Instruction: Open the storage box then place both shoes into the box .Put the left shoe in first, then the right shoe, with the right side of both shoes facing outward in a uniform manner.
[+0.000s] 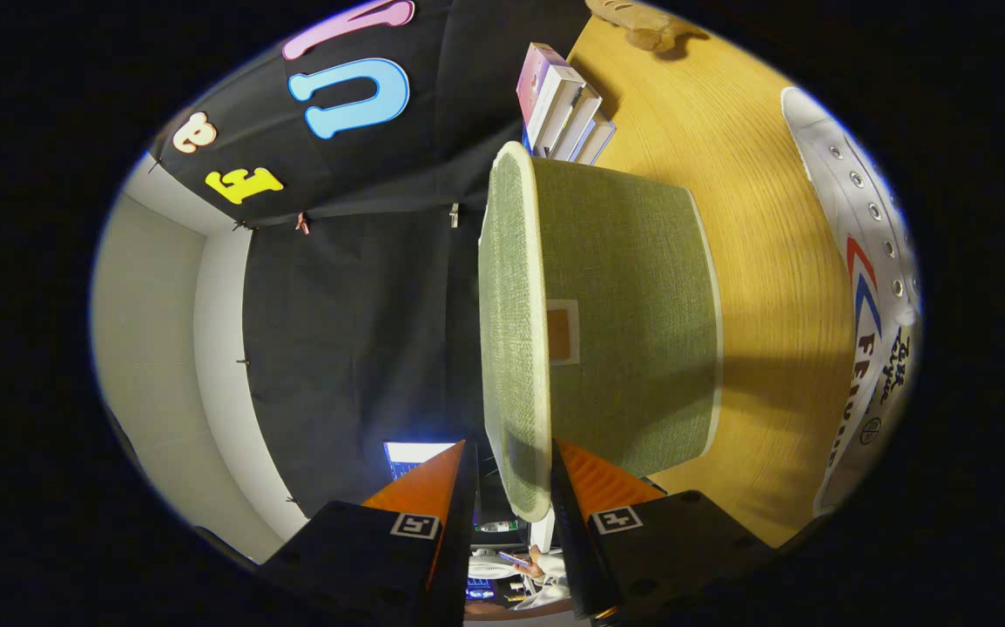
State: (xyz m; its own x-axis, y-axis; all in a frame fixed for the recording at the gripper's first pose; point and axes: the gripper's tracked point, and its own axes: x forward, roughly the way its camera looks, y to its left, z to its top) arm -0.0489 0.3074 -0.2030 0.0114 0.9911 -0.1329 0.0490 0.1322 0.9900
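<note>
The whole view is rolled on its side. A green fabric storage box (633, 322) stands on the wooden table (781, 287) with its lid (513, 331) on. The lid's cream-edged rim runs down between my fingers. My gripper (511, 453) is closed on that rim near a corner, one finger on the lid's top face and the other under its lip against the box wall. A white canvas shoe (873, 287) with red and blue stripes lies on the table beyond the box, its laced side toward me.
Several white and pink boxes (563, 109) stand upright behind the storage box against the black cloth wall. A tan object (646, 22) lies at the table's far end. A lit screen (411, 453) and a person's hand (533, 566) show past the fingers.
</note>
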